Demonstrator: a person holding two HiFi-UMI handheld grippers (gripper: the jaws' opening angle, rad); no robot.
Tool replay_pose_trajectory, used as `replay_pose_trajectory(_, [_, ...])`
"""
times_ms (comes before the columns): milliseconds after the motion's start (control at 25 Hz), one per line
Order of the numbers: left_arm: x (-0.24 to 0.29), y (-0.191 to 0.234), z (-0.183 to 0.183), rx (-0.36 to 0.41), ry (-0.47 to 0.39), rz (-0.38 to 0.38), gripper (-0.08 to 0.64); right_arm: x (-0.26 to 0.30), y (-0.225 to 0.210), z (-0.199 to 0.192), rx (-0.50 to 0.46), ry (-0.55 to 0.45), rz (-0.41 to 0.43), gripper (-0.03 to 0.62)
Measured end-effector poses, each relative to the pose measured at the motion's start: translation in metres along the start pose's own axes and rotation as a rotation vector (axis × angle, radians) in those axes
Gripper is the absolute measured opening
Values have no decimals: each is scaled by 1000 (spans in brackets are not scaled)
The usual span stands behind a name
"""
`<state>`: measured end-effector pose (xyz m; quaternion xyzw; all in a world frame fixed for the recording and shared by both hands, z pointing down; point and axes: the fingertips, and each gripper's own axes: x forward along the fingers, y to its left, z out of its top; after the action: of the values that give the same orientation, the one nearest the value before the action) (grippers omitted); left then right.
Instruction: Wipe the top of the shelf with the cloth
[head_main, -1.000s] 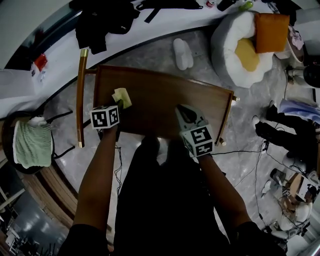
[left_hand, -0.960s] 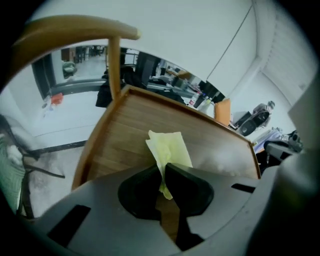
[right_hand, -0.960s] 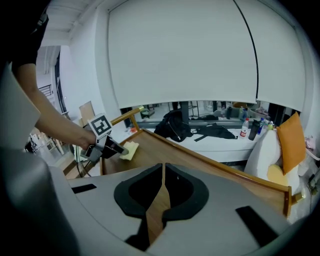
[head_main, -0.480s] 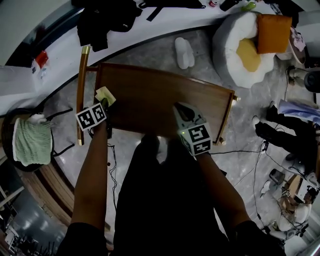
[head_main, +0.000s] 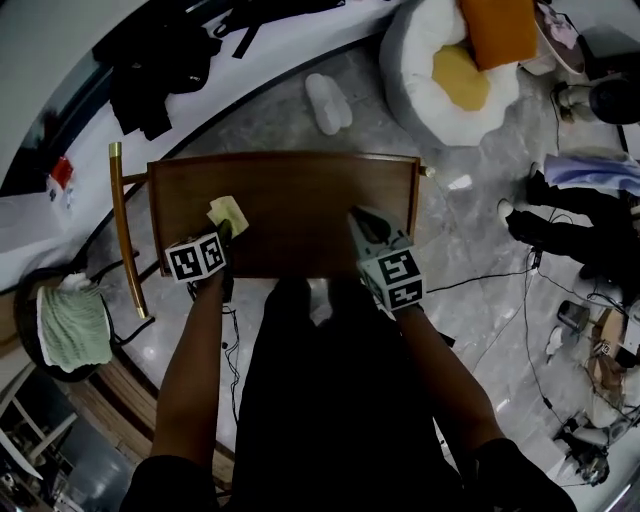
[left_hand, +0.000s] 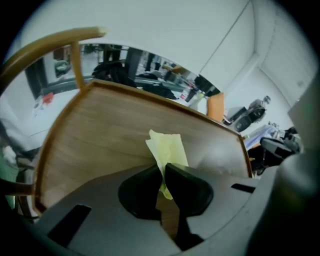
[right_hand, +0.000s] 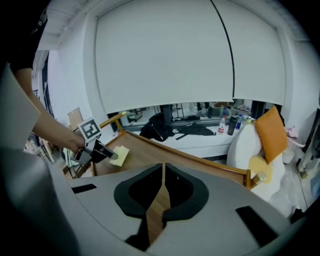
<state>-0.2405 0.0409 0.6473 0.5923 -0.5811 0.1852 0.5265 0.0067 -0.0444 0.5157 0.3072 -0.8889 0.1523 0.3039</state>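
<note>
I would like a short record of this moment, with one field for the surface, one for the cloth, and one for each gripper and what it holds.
shelf top: brown wood with a raised rim, seen from above
cloth: pale yellow, folded, on the left part of the shelf top
left gripper: jaws shut on the near end of the cloth
right gripper: jaws together with nothing between them, over the right front part of the shelf top; contact with the wood not clear
</note>
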Motion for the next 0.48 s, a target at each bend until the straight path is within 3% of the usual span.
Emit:
replay_pose_trajectory(320, [64, -234, -33, 246, 110, -285, 28, -66, -87, -32, 33, 4, -89, 29])
replay_pose_trajectory(480, [84, -309, -58, 305, 161, -355, 28, -85, -120, -51, 63, 5, -120, 29])
